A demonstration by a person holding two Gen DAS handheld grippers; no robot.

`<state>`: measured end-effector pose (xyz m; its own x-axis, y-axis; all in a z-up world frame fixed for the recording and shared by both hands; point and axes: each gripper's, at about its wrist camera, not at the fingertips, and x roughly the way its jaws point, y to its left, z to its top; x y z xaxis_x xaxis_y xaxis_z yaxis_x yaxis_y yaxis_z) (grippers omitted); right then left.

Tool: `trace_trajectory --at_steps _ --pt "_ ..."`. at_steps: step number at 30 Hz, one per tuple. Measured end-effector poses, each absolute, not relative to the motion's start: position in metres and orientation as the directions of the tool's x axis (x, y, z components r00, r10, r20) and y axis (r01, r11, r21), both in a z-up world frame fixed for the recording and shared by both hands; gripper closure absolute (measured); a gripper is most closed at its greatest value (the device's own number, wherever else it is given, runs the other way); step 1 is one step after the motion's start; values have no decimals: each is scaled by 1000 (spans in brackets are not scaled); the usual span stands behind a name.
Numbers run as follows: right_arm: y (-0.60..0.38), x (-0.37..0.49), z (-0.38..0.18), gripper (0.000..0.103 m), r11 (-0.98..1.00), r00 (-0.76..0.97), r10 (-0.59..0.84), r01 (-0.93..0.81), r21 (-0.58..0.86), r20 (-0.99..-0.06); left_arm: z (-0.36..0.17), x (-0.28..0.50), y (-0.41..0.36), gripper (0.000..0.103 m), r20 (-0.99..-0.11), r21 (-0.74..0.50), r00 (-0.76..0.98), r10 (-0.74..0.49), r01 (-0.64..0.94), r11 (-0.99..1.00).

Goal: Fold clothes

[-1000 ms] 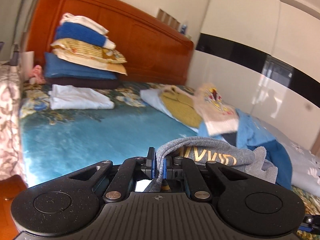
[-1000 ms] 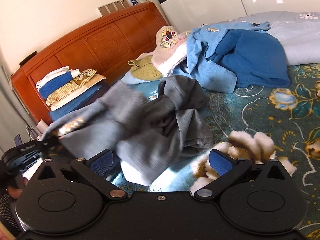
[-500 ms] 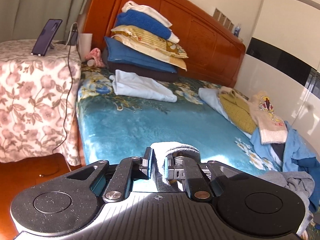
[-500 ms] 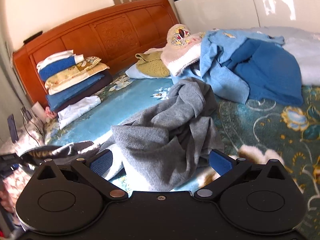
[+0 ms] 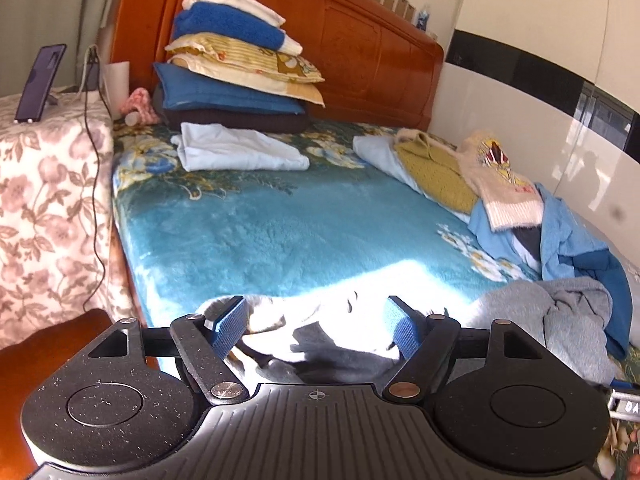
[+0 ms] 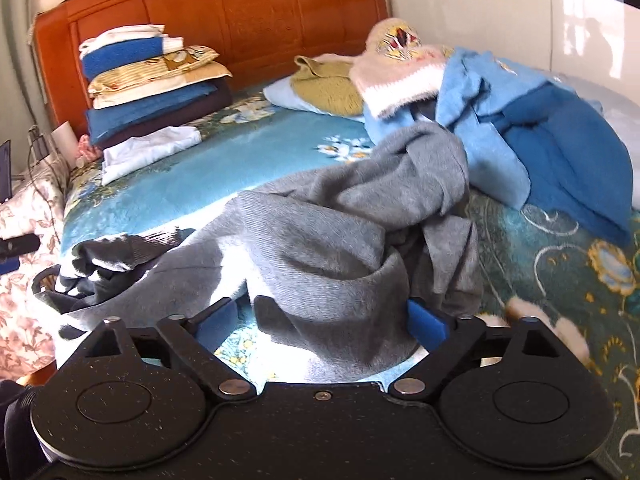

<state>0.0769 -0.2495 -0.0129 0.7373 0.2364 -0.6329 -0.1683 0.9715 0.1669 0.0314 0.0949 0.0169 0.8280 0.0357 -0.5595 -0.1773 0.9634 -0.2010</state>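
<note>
Both tongs gape over the crumpled grey sweatshirt (image 6: 344, 232).

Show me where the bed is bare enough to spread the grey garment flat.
The widest bare patch is the blue blanket mid-bed, bordered by the folded white cloth toward the headboard, the bed's left edge, and the grey garment near the grippers. The right side is crowded: yellow knit, cream sweater and blue clothes overlap there.
</note>
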Motion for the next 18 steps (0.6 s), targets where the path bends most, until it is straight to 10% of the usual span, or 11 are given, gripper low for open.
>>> trace_trajectory --at_steps 13,18 --pt "-256 95 -25 60 960 714 260 -119 253 -650 -5 75 56 29 -606 -52 795 -3 -36 998" --pt "-257 94 -21 80 956 714 280 -151 250 -642 -16 92 48 75 -629 -33 778 14 -45 998"
